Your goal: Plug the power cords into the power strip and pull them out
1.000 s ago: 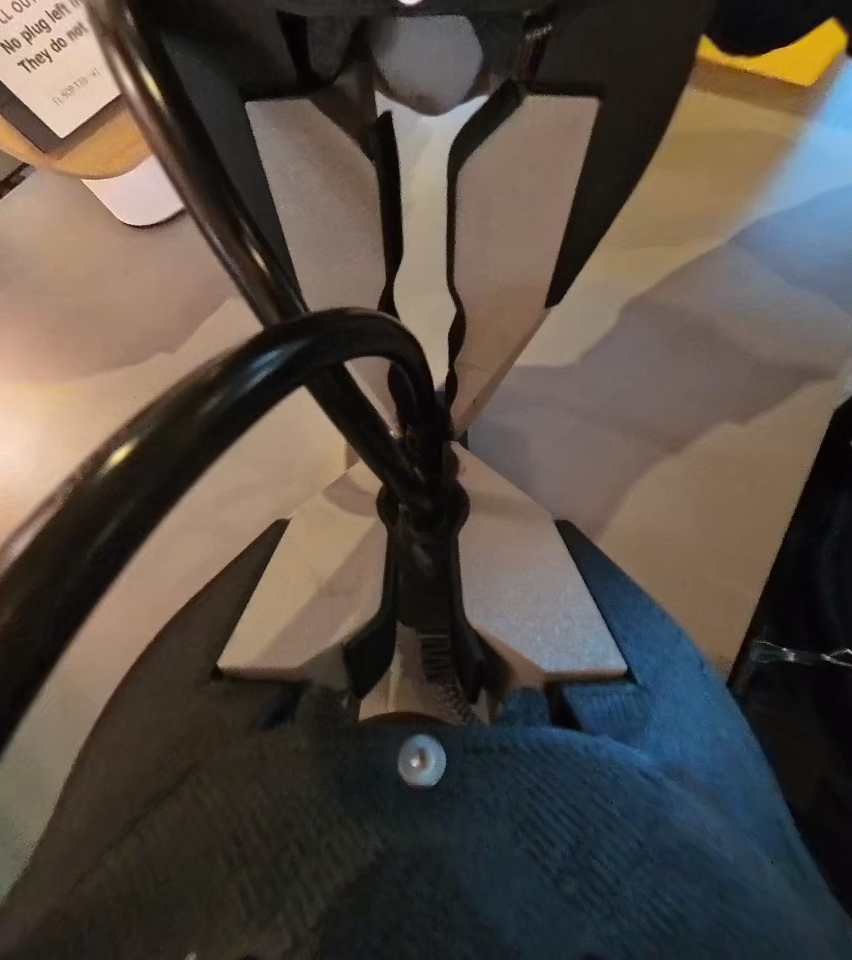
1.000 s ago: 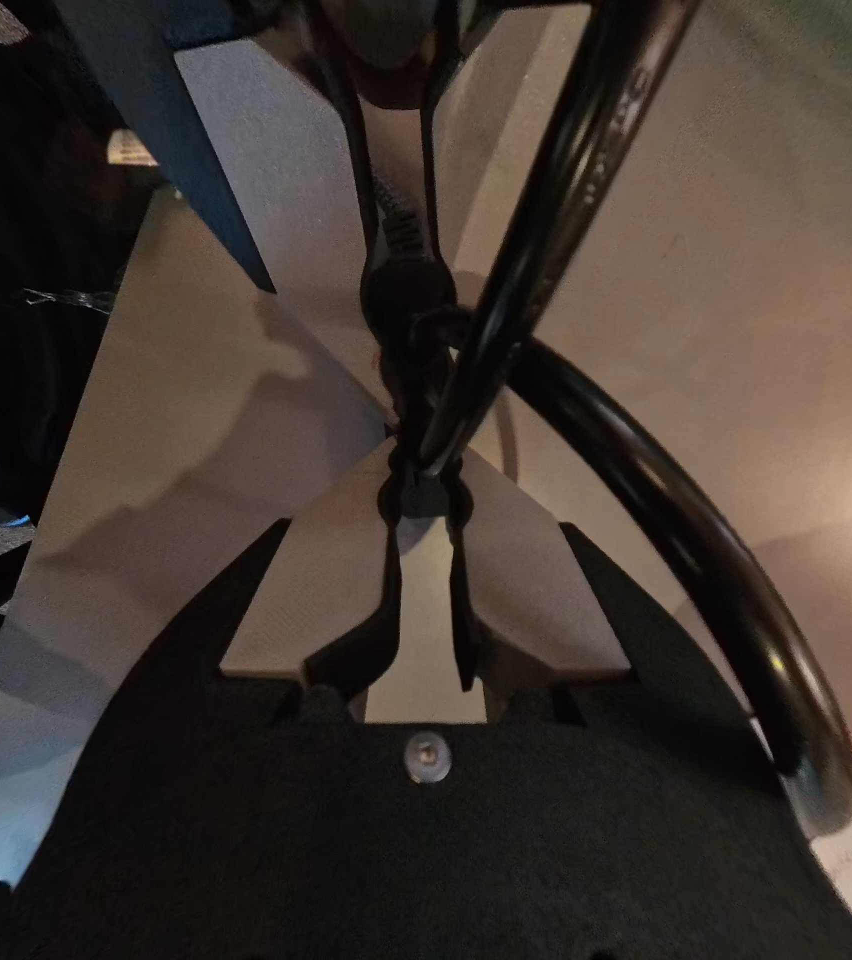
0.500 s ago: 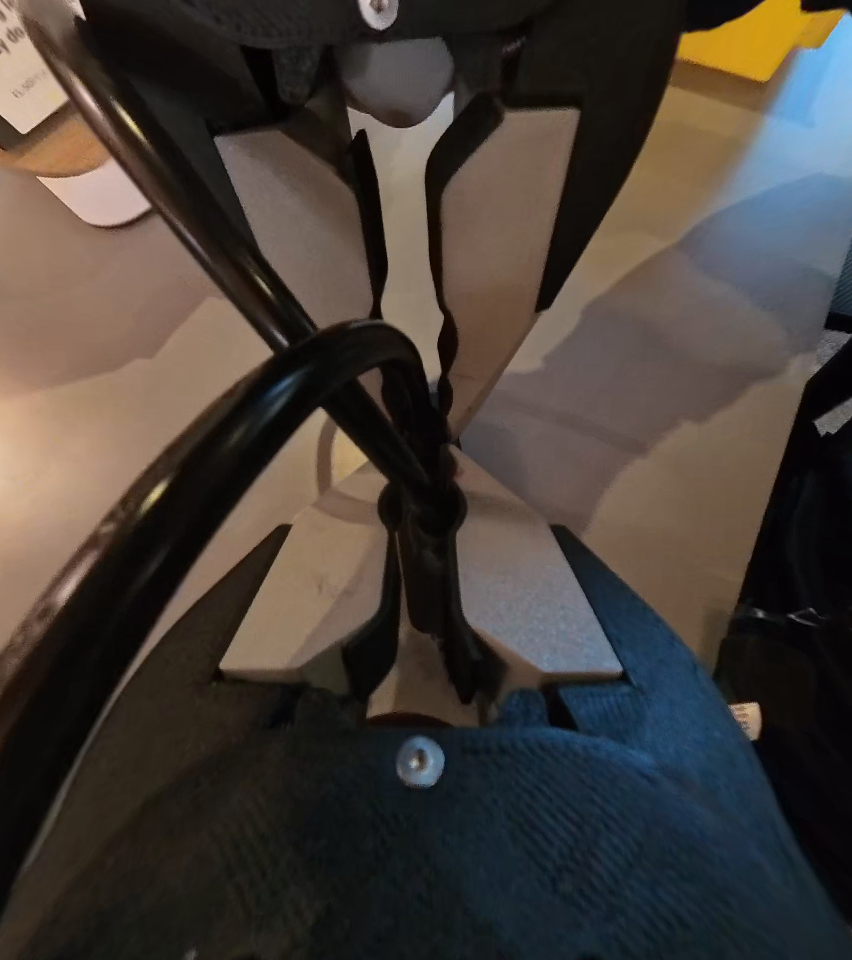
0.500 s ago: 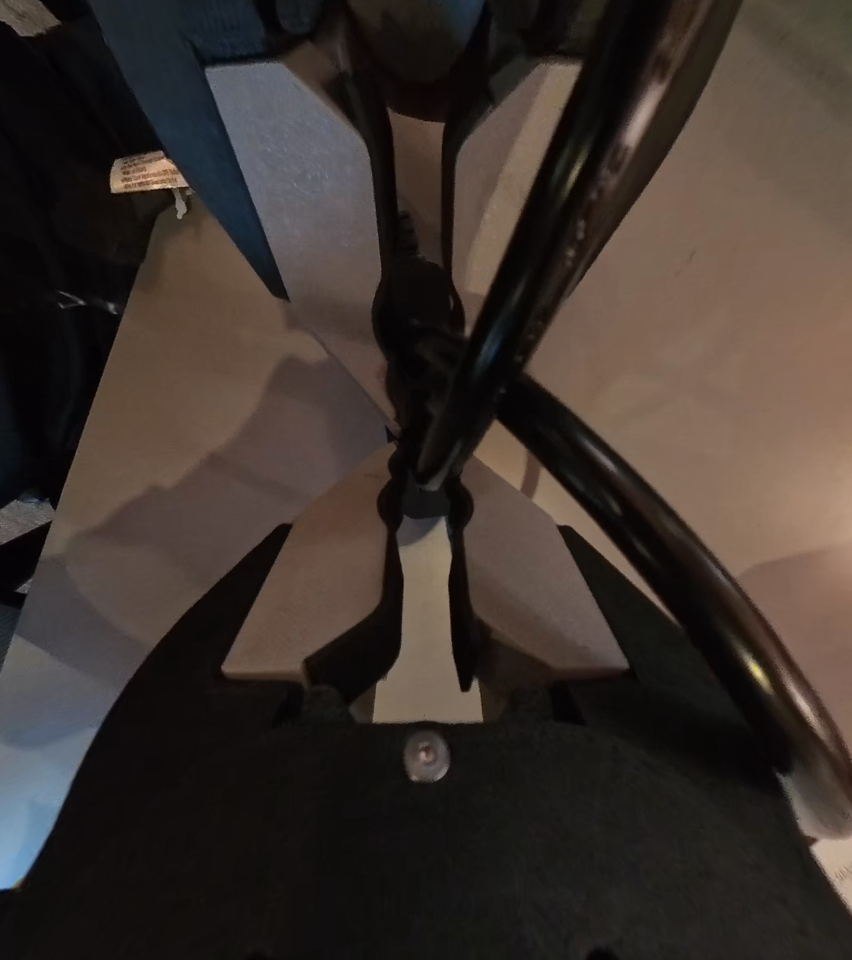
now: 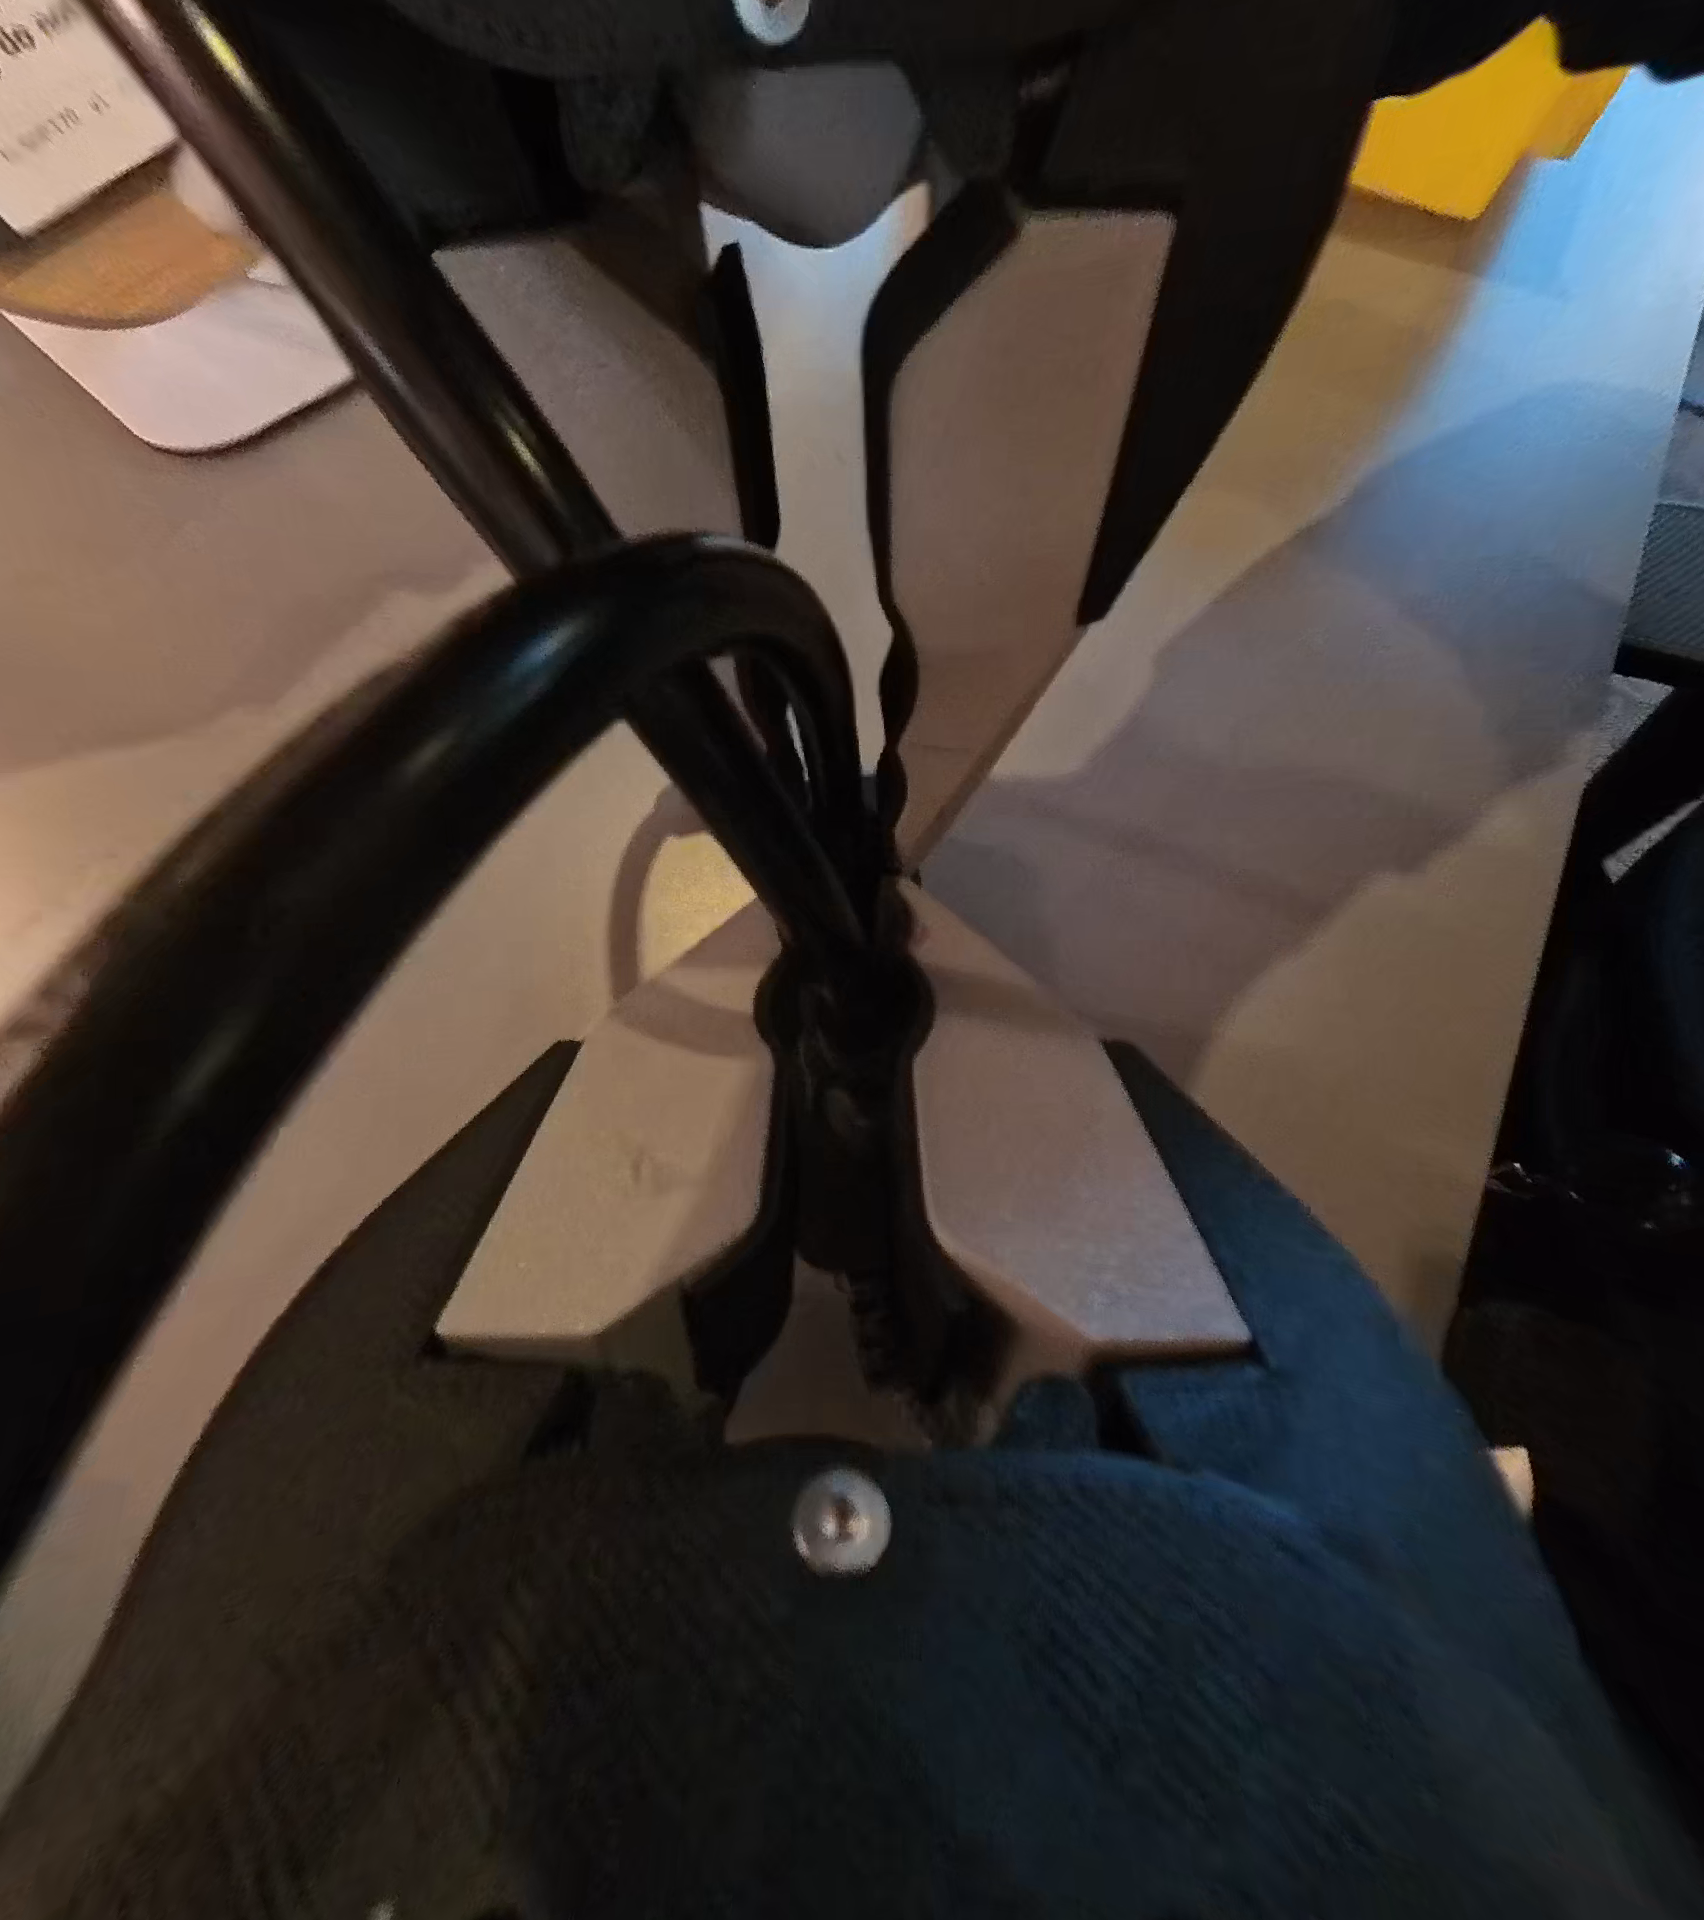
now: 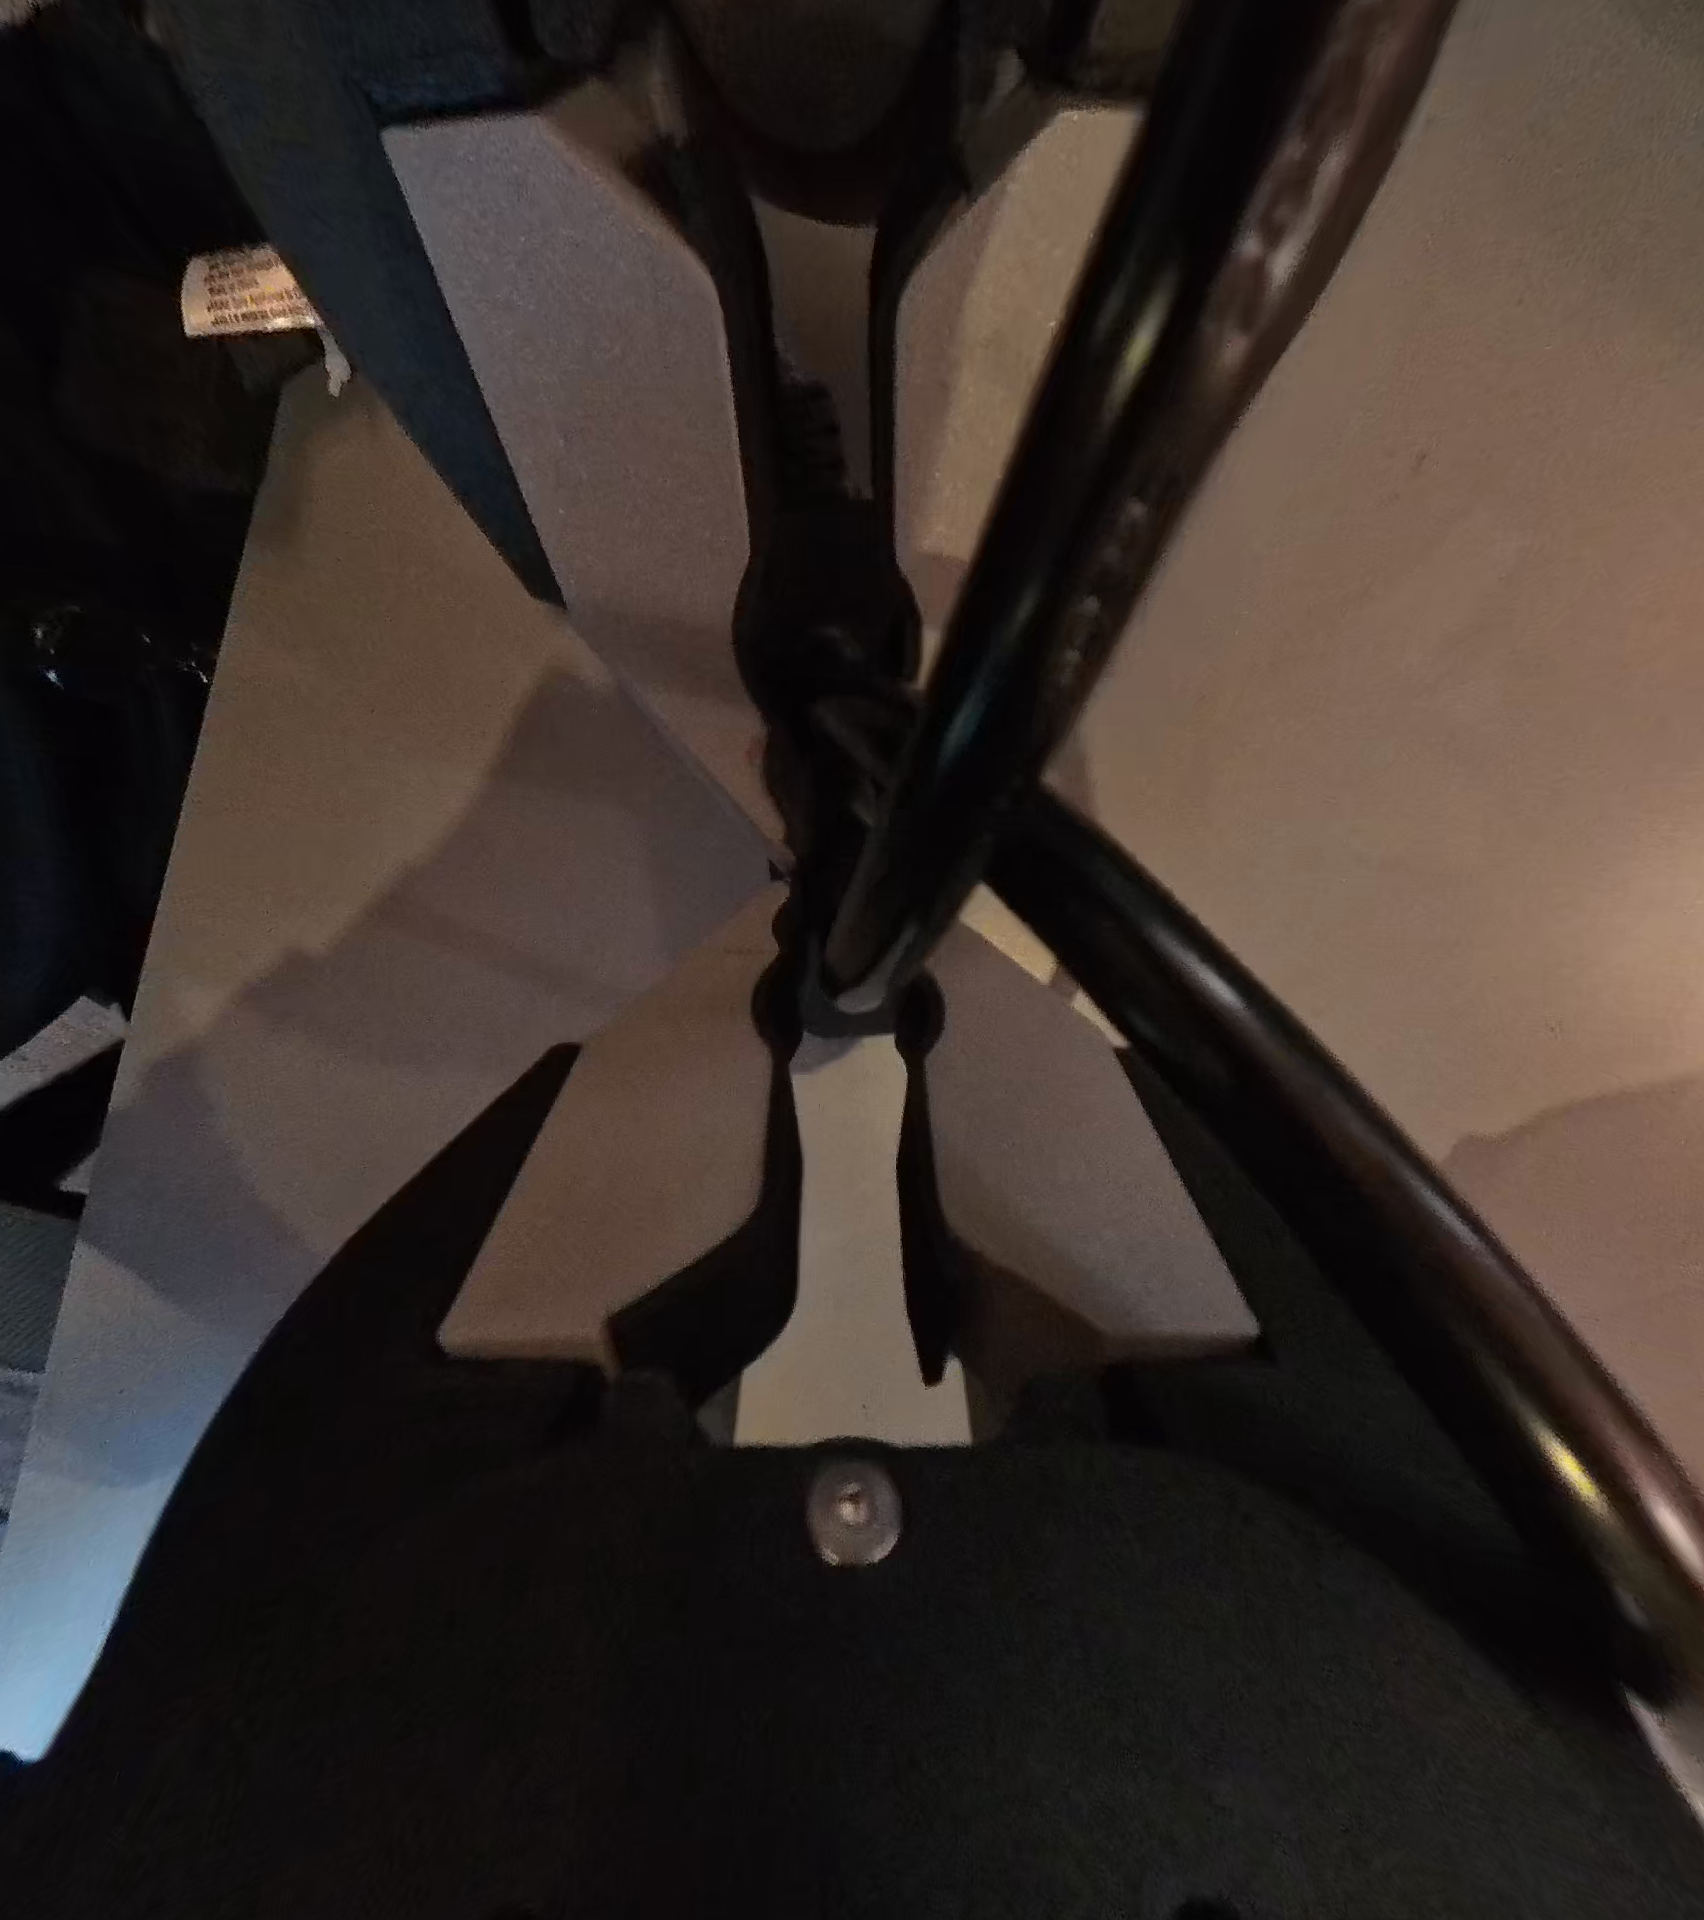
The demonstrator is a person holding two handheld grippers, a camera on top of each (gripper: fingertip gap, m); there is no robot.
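The two tongs are facing each other tip to tip, both clamping onto the same black power cord.

In the left wrist view, the left tongs (image 5: 843, 997) are sitting at the centre of the frame, clenched on a dark bunched part of the power cord (image 5: 235, 914); the pads are pressing on it from both sides. From there the cord is arching up and sweeping in a thick blurred loop toward the lower left of the frame, while another stretch is running up to the upper left corner. The right tongs (image 5: 879, 831) are reaching down from the top of the frame, their tips closing on the same cord just above the left pair.

In the right wrist view, the right tongs (image 6: 848, 1013) are gripping the cord at the centre of the frame, where a pale band is showing between the pads. One stretch of cord is rising toward the upper right, another is curving away to the lower right.

The pale counter (image 5: 152, 582) is lying beneath everything. A white paper sign (image 5: 27, 114) on a wooden stand is sitting in the upper left corner of the left wrist view, and a yellow object (image 5: 1471, 125) is showing at the upper right. No power strip is identifiable in either view.
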